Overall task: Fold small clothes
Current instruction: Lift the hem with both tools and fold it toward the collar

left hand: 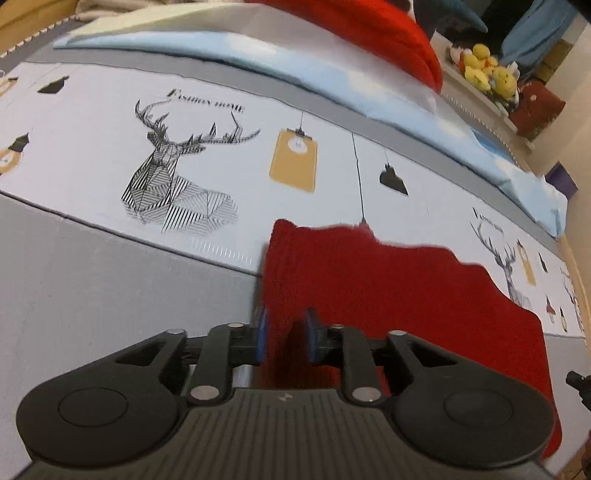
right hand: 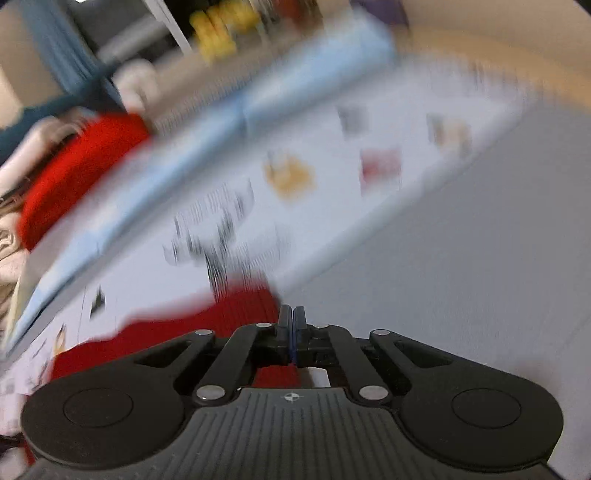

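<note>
A dark red knitted garment (left hand: 399, 295) lies flat on the bed sheet (left hand: 92, 258), its far edge uneven. My left gripper (left hand: 287, 334) is over the garment's left edge. Its blue pads (left hand: 261, 332) stand apart, with a raised fold of the red cloth between them that does not fill the gap. The right wrist view is heavily blurred. There my right gripper (right hand: 291, 317) is shut, its fingertips at the right end of the red garment (right hand: 192, 328). Red shows under the fingers, but the blur hides whether any cloth is pinched.
The sheet is grey with a white band printed with deer (left hand: 173, 173) and lamps. A light blue folded quilt (left hand: 332, 77) and a bright red blanket (left hand: 373, 33) lie along the far side. Yellow plush toys (left hand: 487, 70) sit on a shelf beyond the bed.
</note>
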`<state>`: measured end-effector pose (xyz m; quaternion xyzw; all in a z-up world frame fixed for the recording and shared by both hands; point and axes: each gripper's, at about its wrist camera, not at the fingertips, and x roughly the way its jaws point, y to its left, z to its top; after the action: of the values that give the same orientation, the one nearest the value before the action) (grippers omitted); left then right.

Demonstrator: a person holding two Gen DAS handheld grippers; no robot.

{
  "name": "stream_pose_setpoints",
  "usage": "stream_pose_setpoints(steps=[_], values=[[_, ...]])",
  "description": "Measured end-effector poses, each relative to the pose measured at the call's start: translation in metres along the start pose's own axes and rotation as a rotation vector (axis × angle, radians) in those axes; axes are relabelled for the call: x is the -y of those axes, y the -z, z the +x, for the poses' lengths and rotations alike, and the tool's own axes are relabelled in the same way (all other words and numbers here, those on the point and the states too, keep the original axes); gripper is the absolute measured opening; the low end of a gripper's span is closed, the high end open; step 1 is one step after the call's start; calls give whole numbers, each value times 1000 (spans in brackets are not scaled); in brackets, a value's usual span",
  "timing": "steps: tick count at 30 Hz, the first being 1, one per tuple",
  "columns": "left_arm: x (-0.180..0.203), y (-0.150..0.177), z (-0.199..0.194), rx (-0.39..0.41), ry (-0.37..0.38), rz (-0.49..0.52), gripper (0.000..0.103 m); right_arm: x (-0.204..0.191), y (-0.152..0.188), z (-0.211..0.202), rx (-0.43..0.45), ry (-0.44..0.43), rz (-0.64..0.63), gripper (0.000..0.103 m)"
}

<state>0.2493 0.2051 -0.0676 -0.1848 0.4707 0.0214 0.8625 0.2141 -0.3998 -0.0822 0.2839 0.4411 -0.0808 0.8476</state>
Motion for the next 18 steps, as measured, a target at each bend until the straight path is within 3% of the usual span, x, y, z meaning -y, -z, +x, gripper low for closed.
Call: stream_pose_setpoints(steps=[1,2,4,6,7,10,13,14,15,16,17,18], values=[[0,1,-6,-2,7,12,45,6,3,0,-16,9,30,4],[-1,4,-12,-13,12,20,60,9,4,-6,-13,-3,44,5],[-6,9,-17,-65,44,20,64,11,6,-18,-15,-55,47,15],[-11,18,-16,-147,58,22,64,13,10,-22,-63,-100,52,52],[-12,24,-15,-190,56,34,64,13,14,-22,-112,-113,59,56],[-15,41,-14,-278,49,92,64,14,30,-16,-263,-111,35,56],[-16,59,-14,-328,45,142,63,3,46,-18,-337,-36,-78,56],[-18,66,-15,-339,41,155,59,2,51,-18,-355,-13,-105,55],[-18,69,-17,-344,35,171,42,2,55,-18,-371,1,-117,53],[-17,72,-20,-339,33,190,28,4,58,-19,-387,2,-113,48],[-15,73,-23,-330,41,199,15,4,60,-20,-396,-9,-109,34],[-13,72,-33,-294,48,208,14,3,61,-22,-397,-15,-113,15]])
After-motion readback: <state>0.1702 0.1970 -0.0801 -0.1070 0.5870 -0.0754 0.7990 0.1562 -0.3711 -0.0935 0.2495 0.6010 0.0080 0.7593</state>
